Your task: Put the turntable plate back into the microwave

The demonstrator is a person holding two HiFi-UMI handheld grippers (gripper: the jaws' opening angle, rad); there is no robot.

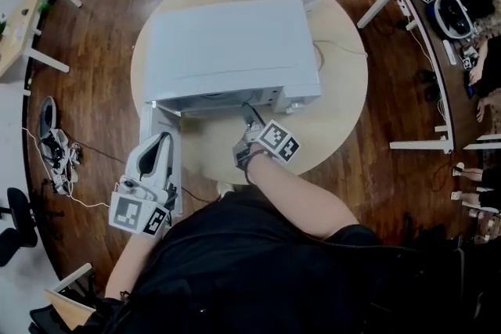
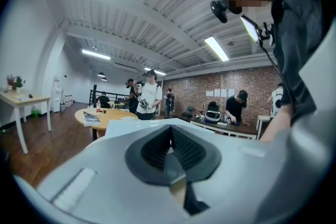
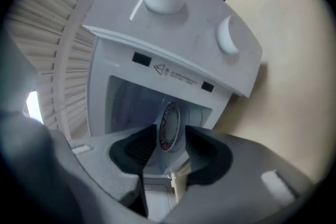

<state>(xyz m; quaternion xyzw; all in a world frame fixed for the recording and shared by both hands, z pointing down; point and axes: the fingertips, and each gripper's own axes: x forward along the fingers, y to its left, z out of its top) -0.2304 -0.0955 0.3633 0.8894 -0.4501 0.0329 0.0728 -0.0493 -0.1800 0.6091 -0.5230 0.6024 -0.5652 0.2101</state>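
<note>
The right gripper stood with jaws parted and empty at the open microwave. The turntable plate lay directly ahead of it, inside the cavity, beyond its tips. The left gripper was clenched on nothing. The plate was judged rigid, slick, breakable and fairly heavy, best gripped at the rim.

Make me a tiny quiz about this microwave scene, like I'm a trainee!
1. Pick one: the microwave stands on A) a round table, B) the floor, C) a chair.
2. True or false: the jaws of the right gripper are pressed together.
3. Fill the gap: the patterned plate lies ___ the microwave.
Key: 1 A; 2 false, they stand apart; 3 inside.
</note>
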